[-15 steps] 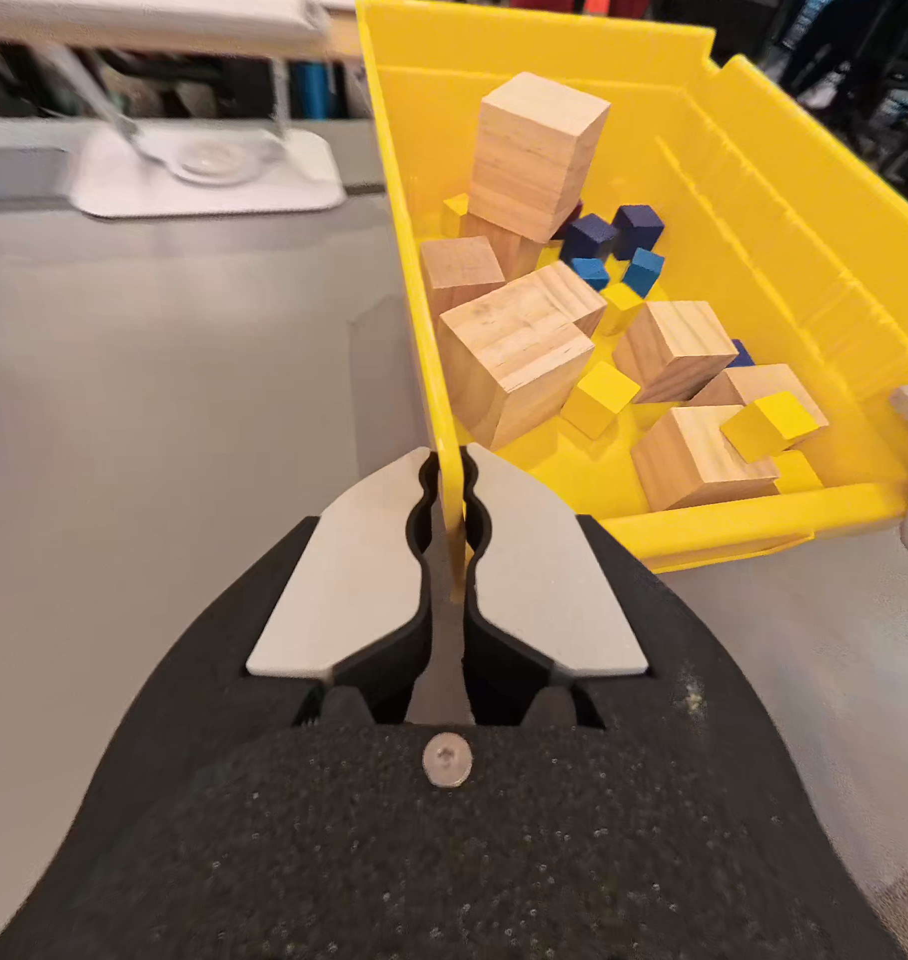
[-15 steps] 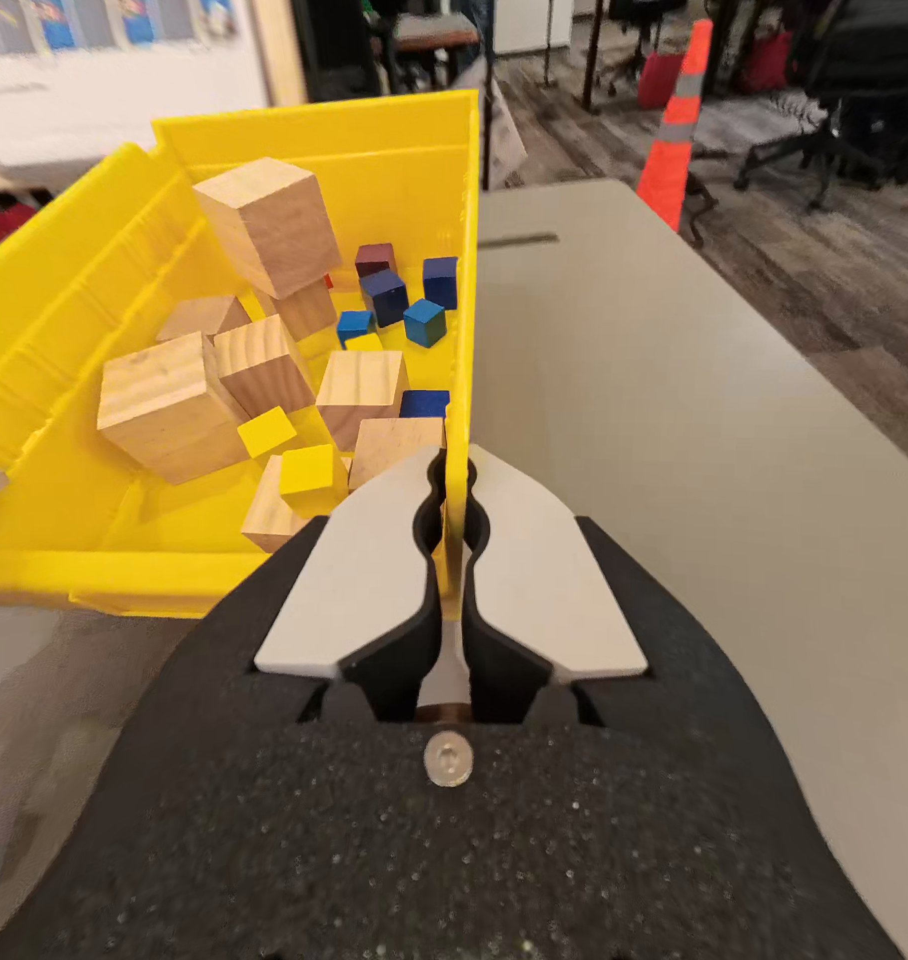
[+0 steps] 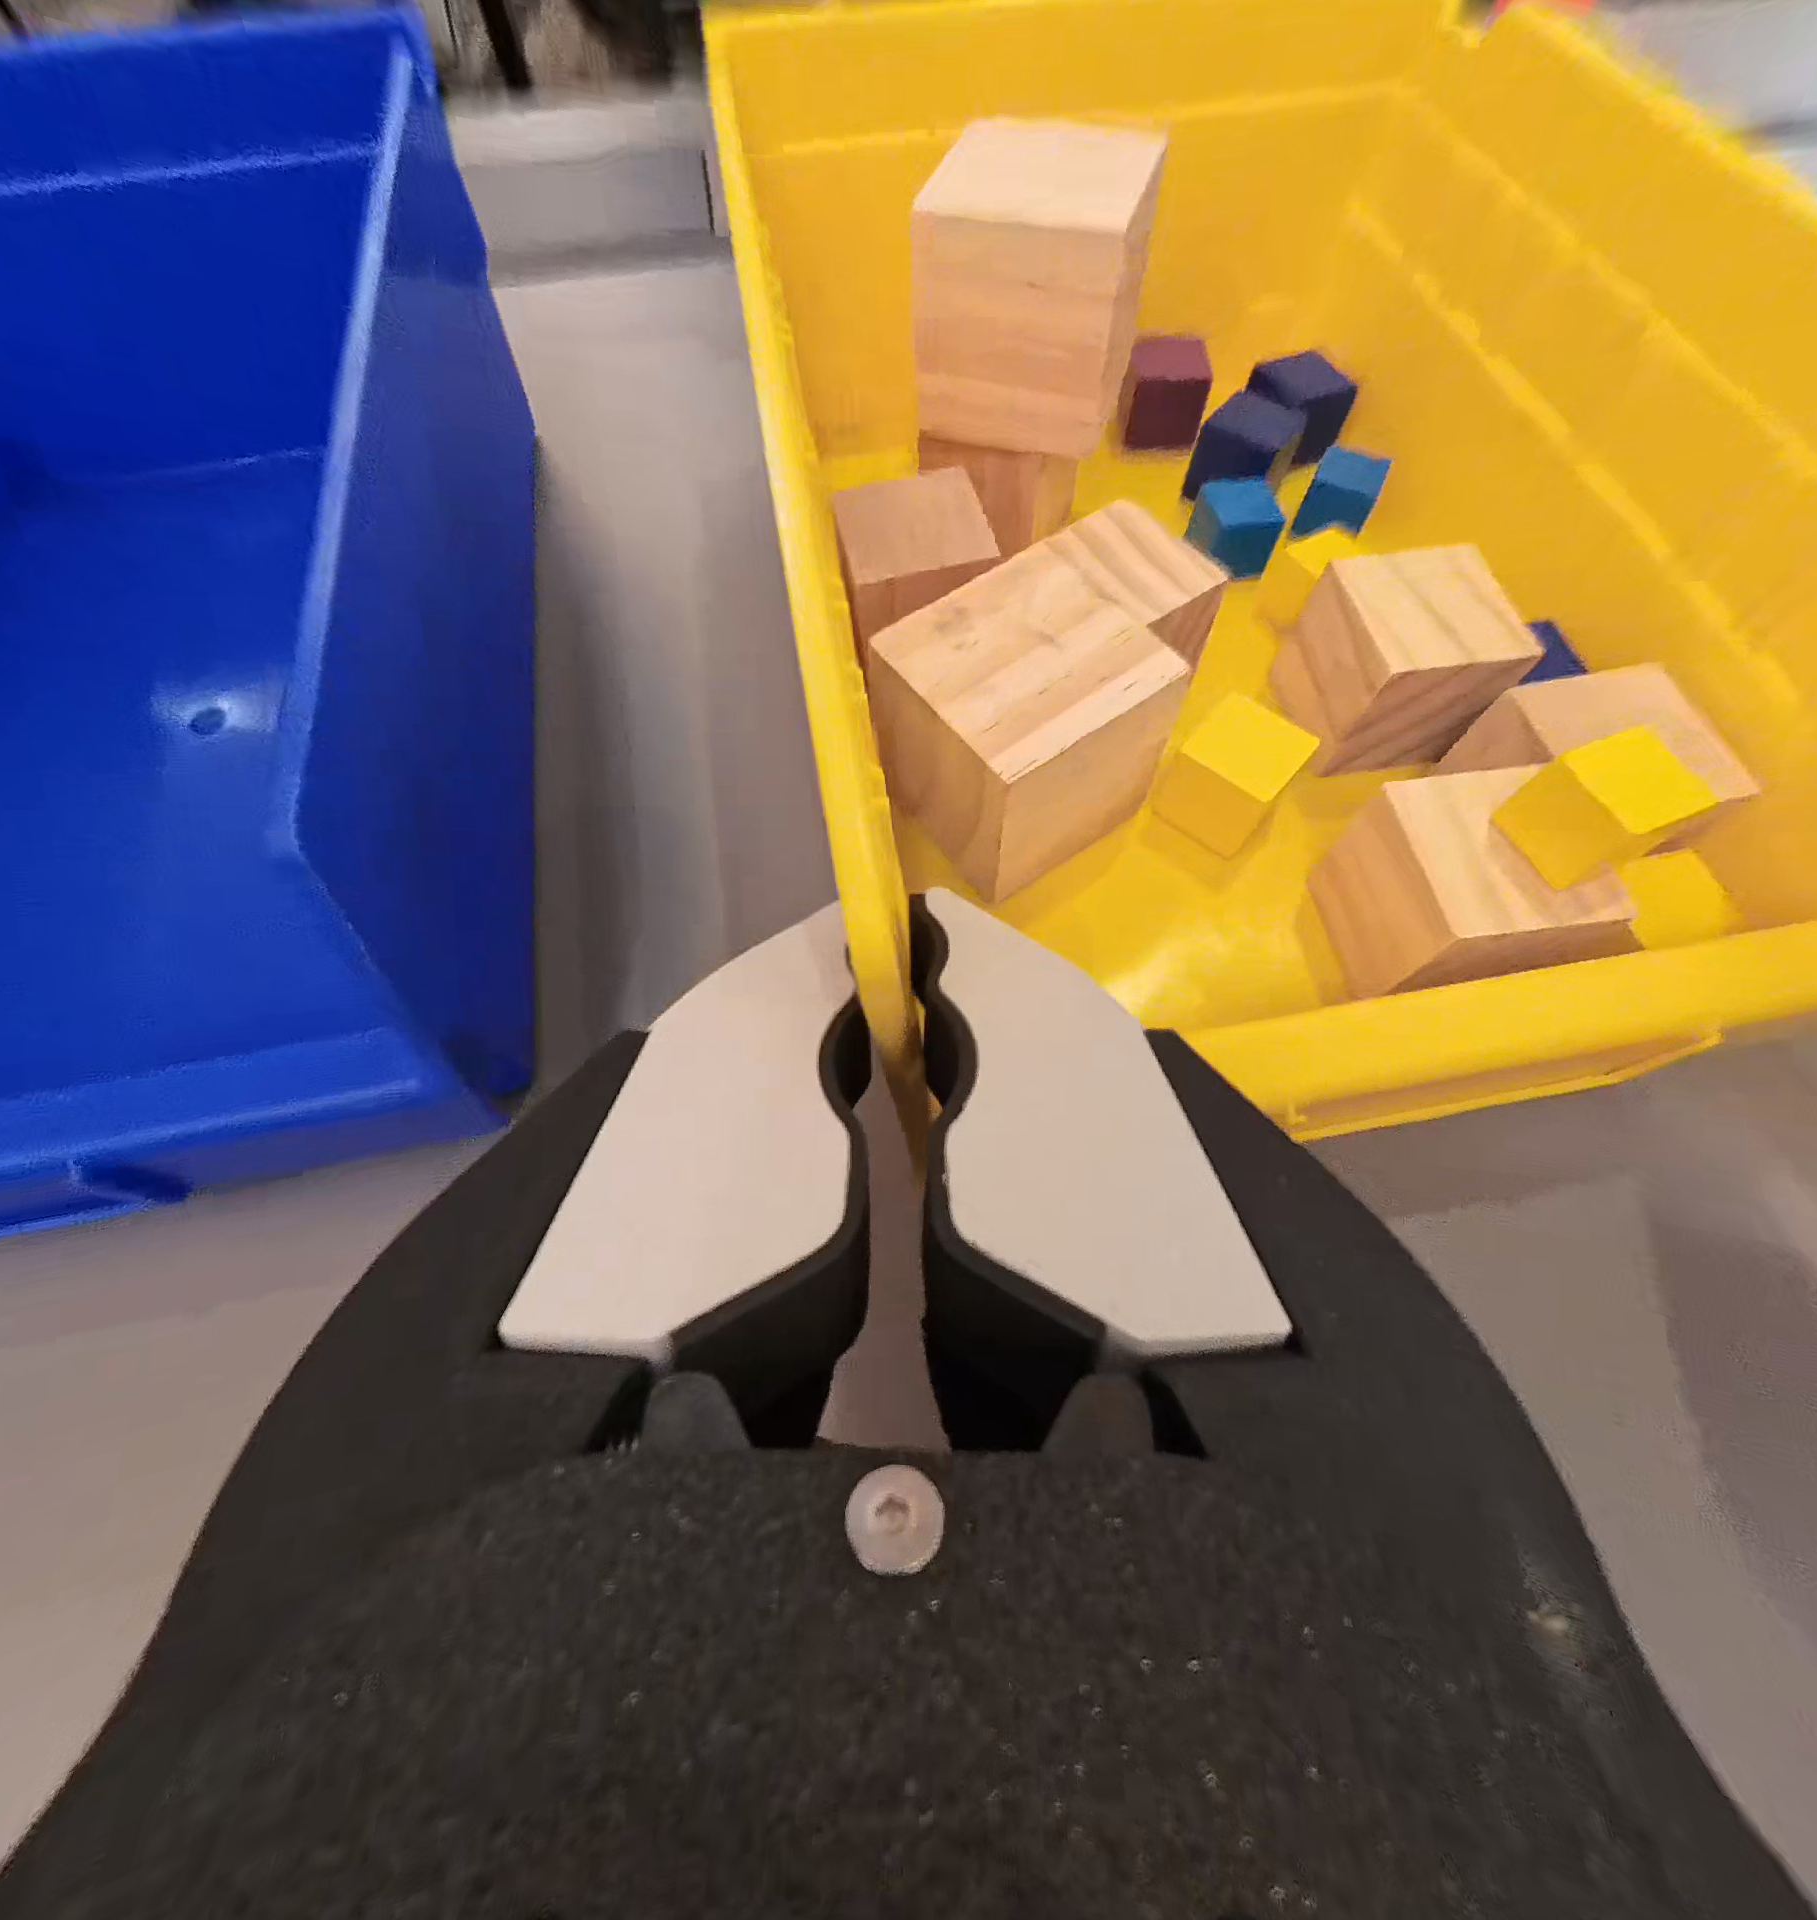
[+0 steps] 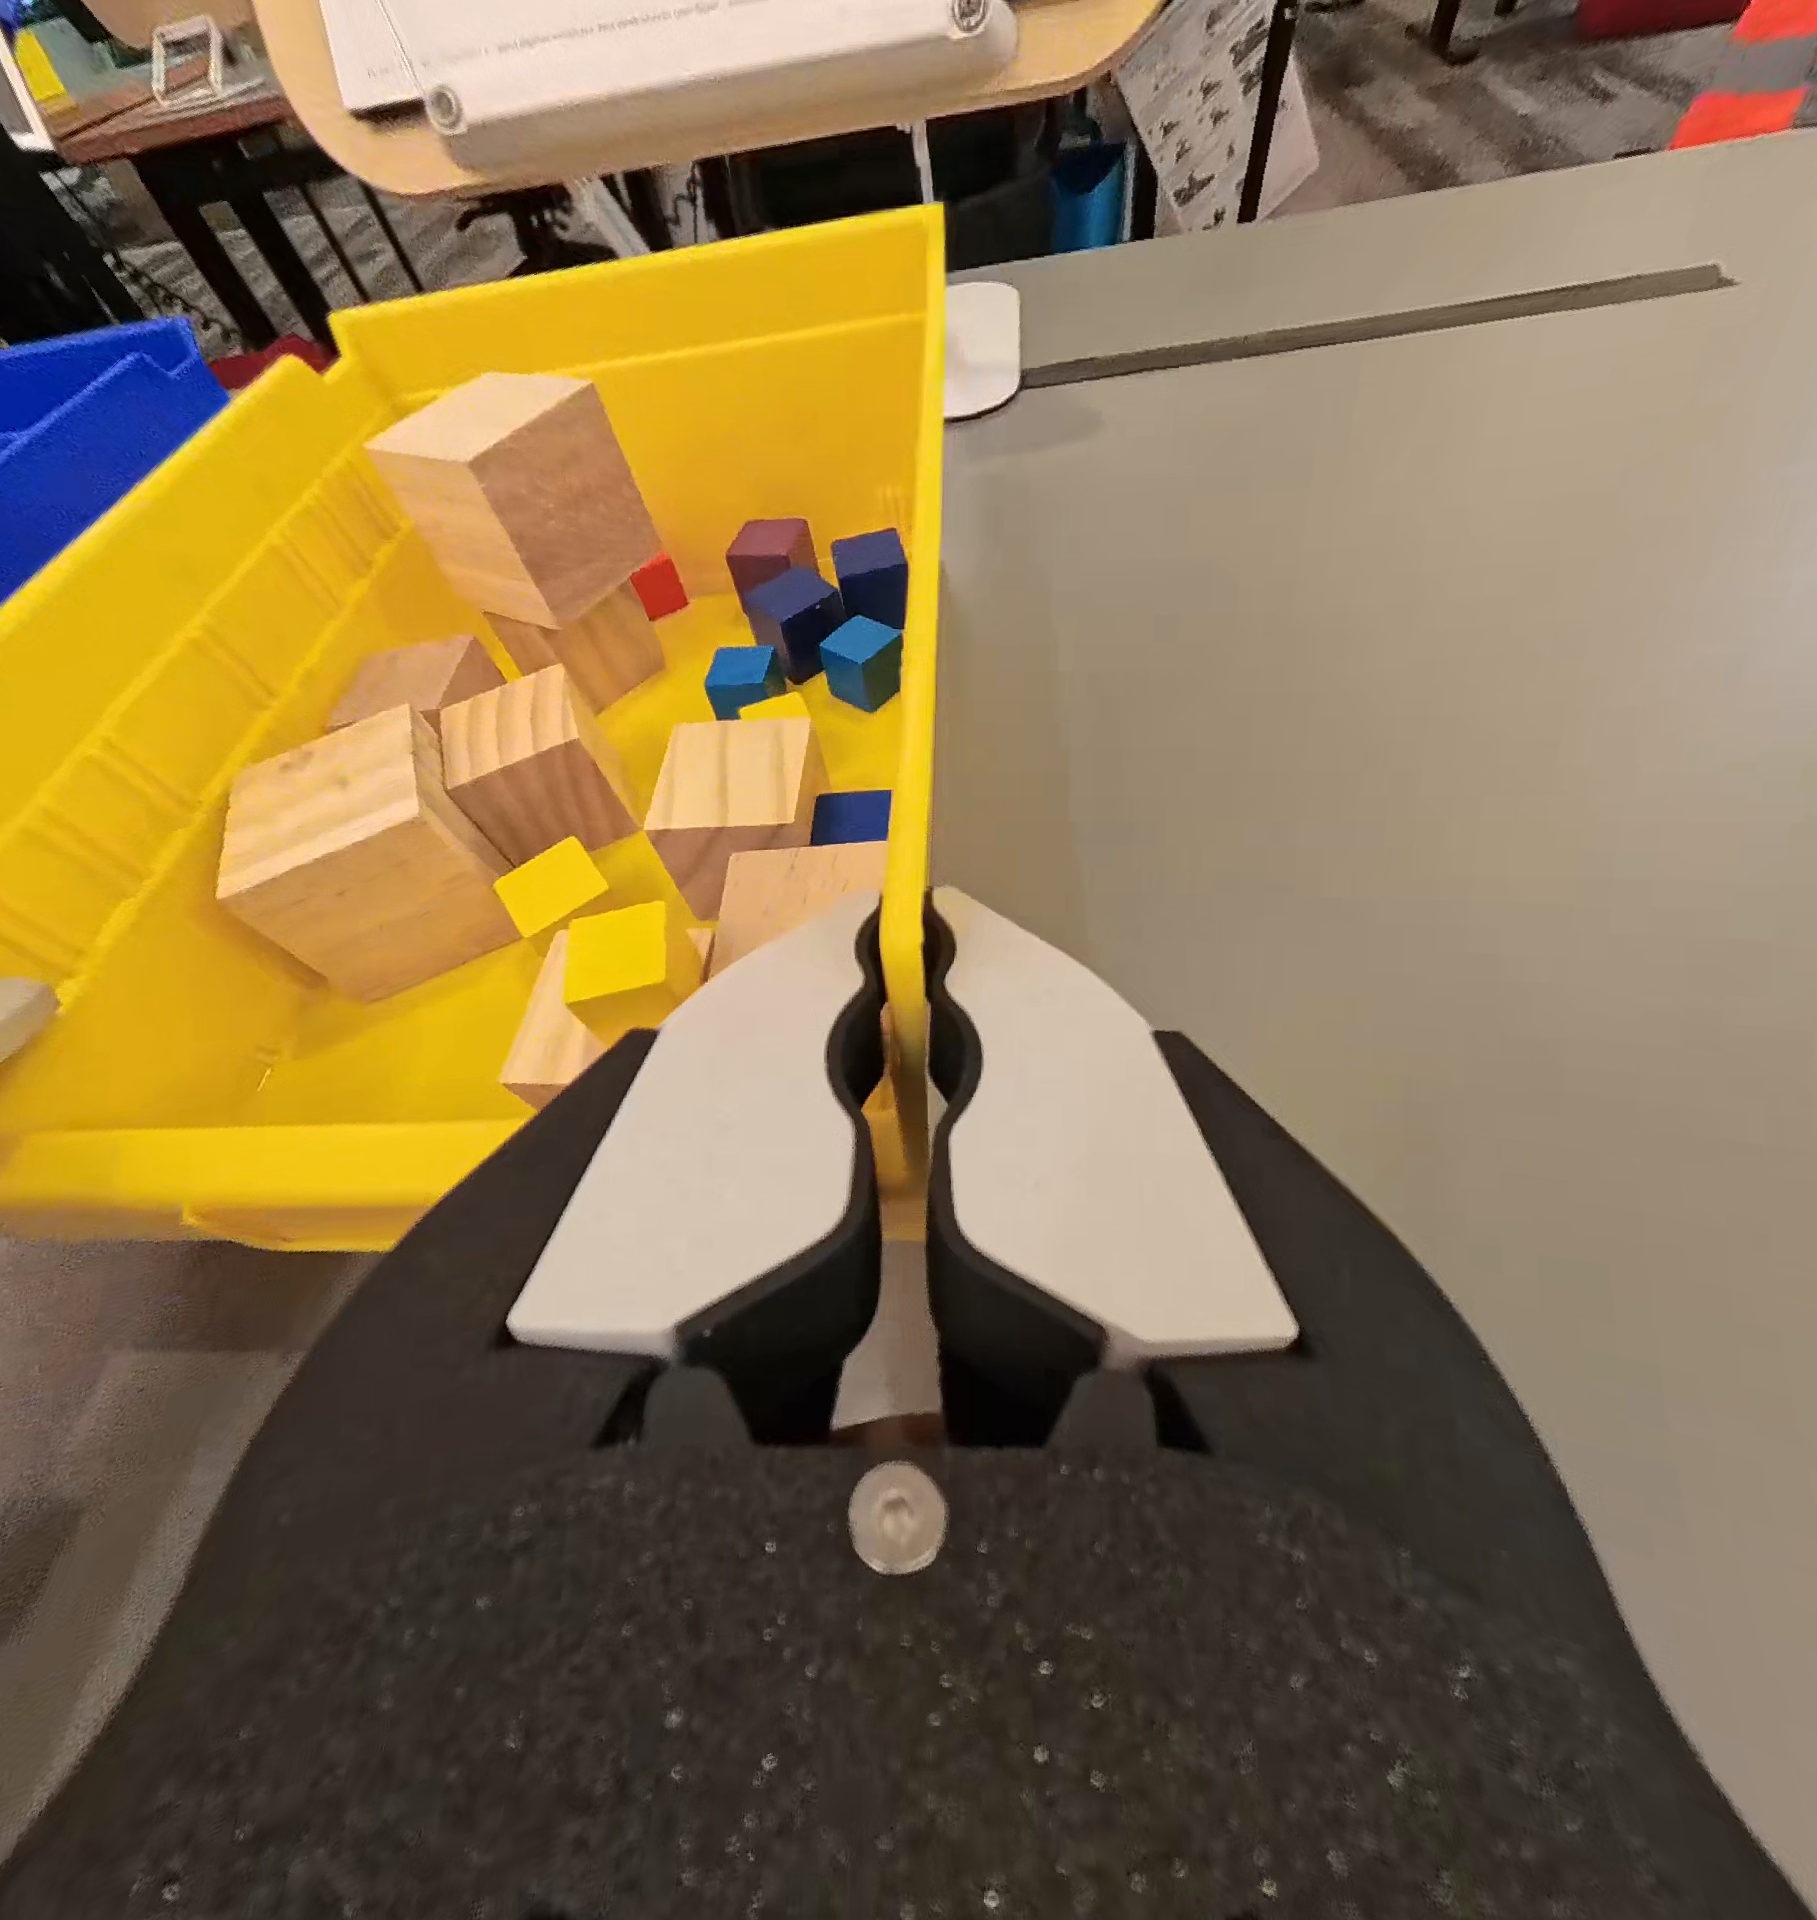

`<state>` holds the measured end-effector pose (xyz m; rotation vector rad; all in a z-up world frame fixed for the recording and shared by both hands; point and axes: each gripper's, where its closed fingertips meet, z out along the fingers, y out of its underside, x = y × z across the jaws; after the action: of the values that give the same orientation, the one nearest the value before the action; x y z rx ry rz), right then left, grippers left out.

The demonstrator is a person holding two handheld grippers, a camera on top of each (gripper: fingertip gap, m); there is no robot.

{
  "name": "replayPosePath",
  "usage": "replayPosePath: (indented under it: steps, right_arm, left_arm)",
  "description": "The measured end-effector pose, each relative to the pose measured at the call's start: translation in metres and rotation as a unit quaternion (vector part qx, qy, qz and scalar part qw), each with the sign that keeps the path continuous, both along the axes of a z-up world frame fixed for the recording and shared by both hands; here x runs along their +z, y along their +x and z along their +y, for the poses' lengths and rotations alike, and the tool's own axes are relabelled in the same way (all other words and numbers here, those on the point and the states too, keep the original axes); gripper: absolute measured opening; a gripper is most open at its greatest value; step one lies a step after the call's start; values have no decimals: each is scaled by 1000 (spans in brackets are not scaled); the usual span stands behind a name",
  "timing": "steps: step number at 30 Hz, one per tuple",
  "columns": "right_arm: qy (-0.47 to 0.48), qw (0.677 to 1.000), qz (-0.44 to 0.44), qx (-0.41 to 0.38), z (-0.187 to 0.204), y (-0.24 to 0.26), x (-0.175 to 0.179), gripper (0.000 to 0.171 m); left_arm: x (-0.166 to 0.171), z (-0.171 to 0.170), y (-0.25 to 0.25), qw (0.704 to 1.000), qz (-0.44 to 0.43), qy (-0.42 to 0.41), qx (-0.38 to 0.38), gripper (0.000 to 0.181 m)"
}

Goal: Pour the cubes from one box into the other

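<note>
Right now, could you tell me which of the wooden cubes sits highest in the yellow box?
The large wooden cube by the far wall: it is perched on another wooden cube, while the rest lie low on the floor of the yellow box.

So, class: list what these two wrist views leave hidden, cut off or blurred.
- Blue box, left wrist view: left side cut off, surface blurred.
- Lower wooden cubes, right wrist view: partly hidden by the right gripper.
- Yellow box, left wrist view: far corner cut off.
</note>
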<state>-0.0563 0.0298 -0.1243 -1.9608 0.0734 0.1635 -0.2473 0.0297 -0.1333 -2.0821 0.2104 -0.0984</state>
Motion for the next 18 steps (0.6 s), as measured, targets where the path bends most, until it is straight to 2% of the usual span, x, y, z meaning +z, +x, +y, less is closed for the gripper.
replayPosePath:
  steps: [4,6,7,9,12,14,16,18]
  right_arm:
    - [-12,999,14,30,-6,-2,-3,9]
    - [-24,998,20,49,-20,1,-6,27]
    - [-29,997,23,65,-29,0,-6,30]
    - [-30,996,2,83,-49,3,-6,34]
    - [-10,991,-46,128,-82,-4,-4,35]
    - [14,982,-83,172,-107,-18,-6,35]
    - [35,969,-127,207,-126,-33,-3,36]
    - [60,963,-133,226,-135,-51,12,37]
  left_arm:
    - [-1,-7,1,999,-24,-23,-18,9]
    - [2,-25,4,995,-49,-70,-44,40]
    - [8,-37,1,994,-52,-82,-56,47]
    - [29,-59,-20,995,-48,-58,-63,48]
    - [47,-91,-74,997,-59,-27,-52,47]
    - [33,-105,-126,997,-47,-51,-21,48]
    - [18,-107,-188,997,-25,-65,38,49]
    - [12,-98,-236,993,-42,-63,87,51]
